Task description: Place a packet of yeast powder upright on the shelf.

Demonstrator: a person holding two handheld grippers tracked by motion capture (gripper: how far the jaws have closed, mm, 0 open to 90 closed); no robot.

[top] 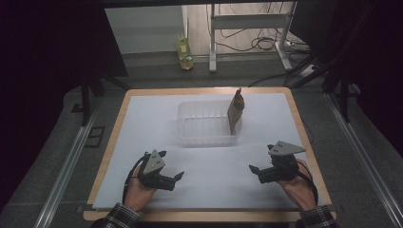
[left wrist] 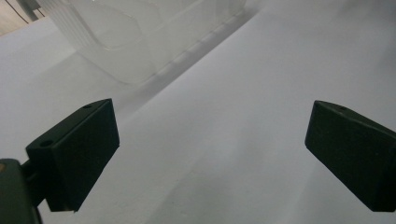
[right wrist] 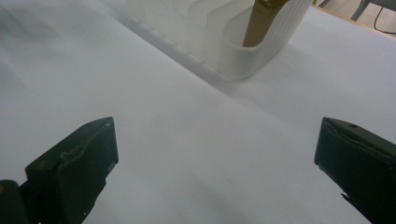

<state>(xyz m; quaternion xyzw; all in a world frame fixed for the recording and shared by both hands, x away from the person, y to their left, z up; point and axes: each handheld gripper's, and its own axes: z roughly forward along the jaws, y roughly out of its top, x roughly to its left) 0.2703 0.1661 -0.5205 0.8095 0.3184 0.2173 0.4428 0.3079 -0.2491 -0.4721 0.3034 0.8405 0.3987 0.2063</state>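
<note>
Translucent white plastic ribbed bin (top: 207, 124) holding a brown paper bag (top: 235, 111), both grippers idle short of it.

The brown paper bag is propped upright against the bin's right wall, its crimped top rising above the rim. The left gripper (top: 168, 166) and the right gripper (top: 255, 173) are held near the bin's front side, well apart from it, jaws spread wide and gripping nothing. If the bag were pinched low or sideways, it could be crushed or tipped, and the light bin could be dragged across the white table cover (top: 214, 171).
</note>
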